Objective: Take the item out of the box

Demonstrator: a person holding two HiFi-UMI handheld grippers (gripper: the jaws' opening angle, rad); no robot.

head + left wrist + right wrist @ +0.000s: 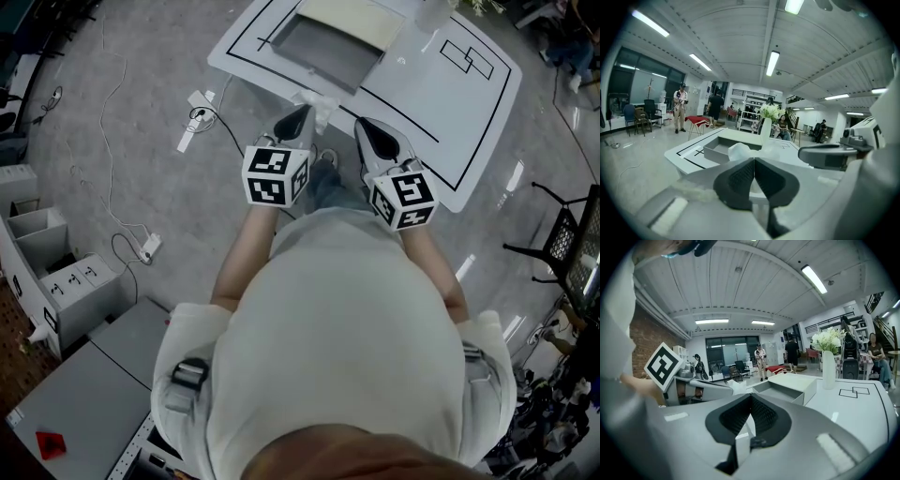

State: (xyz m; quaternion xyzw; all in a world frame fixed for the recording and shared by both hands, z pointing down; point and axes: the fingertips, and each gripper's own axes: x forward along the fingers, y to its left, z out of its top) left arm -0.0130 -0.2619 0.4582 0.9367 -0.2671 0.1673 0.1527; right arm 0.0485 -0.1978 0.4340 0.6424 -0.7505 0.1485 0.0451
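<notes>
Two grippers sit side by side in front of your chest in the head view, both aimed at the table (441, 141) in the upper middle of the frame. Your left gripper (304, 112) has its jaws pressed together, and the item (322, 112), a crumpled clear-white wrap, is pinched at their very tip. It shows at the near table edge, outside the box (323, 52).

In the left gripper view the dark pads meet in a thin line at the centre of the frame. The item is bunched just above that line, and the box lies behind it, left of centre.

Your right gripper (362, 125) is closed too, with nothing between its jaws; in the right gripper view the pads touch at the centre of the frame. That view also shows the left gripper at the left of the frame with the item at its tip.

The box is an open grey tray. Its pale lid (349, 21) lies against its far side, at the top of the head view. A white vase (828, 369) with flowers stands on the table, right of the box in the right gripper view.
</notes>
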